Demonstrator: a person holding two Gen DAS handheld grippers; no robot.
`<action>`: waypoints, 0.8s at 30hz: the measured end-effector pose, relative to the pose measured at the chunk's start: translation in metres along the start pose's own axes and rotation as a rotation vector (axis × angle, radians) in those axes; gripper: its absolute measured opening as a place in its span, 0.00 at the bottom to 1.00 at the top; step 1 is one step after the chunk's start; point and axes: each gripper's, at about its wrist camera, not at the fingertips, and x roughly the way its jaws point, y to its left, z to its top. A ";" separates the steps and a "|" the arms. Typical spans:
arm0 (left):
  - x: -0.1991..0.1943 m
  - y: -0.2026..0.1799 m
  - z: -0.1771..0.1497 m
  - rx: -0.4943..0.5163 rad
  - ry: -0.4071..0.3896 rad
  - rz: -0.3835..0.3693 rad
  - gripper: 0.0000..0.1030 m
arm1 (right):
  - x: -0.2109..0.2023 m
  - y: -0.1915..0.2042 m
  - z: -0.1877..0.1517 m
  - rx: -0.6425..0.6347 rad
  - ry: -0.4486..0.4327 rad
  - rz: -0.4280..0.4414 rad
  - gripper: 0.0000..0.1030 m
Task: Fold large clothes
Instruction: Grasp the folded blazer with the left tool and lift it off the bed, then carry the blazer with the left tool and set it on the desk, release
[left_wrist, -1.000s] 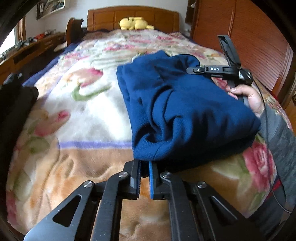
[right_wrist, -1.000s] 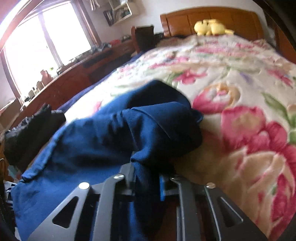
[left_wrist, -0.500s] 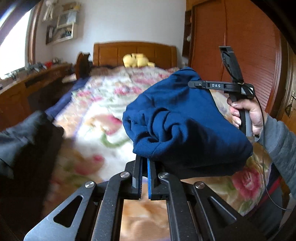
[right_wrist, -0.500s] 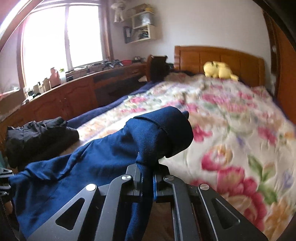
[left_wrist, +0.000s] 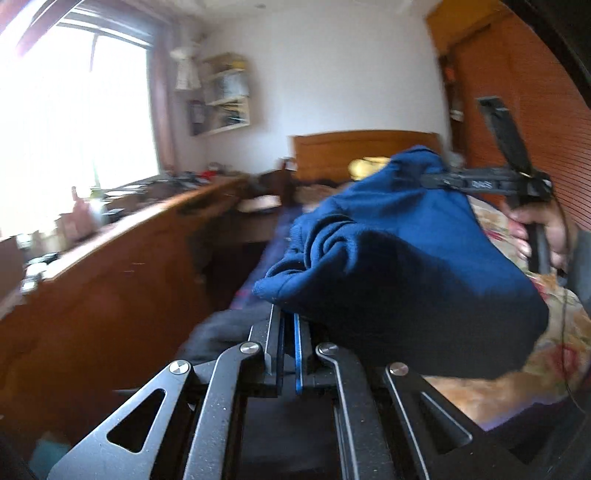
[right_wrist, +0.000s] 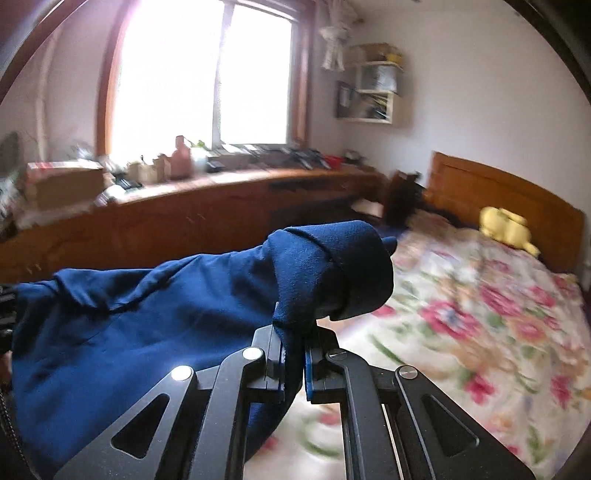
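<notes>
Floral bedding is blurring below as I am holding the blue garment (left_wrist: 406, 258) in the air, its bulk slung between both grippers. Nearest, the left gripper (left_wrist: 289, 332) jaws are clenched on its lower edge; beyond, the right gripper (right_wrist: 294, 343) jaws are pinching the far fold, toward the headboard (right_wrist: 509, 199).

A solid navy-blue knitted garment (right_wrist: 155, 325) is seen. A cream blanket (right_wrist: 480, 314) is patterned with pink flowers and green leaves. A yellow plush toy (right_wrist: 506, 225) and an orange-brown wooden headboard (right_wrist: 517, 195) are shown.
</notes>
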 end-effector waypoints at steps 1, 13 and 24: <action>-0.002 0.014 -0.001 -0.008 0.000 0.027 0.04 | 0.009 0.015 0.007 -0.011 0.002 0.017 0.06; 0.042 0.117 -0.095 -0.150 0.215 0.218 0.04 | 0.154 0.121 -0.053 -0.042 0.335 0.089 0.09; 0.007 0.113 -0.094 -0.233 0.197 0.236 0.20 | 0.070 0.107 -0.059 -0.019 0.215 0.113 0.41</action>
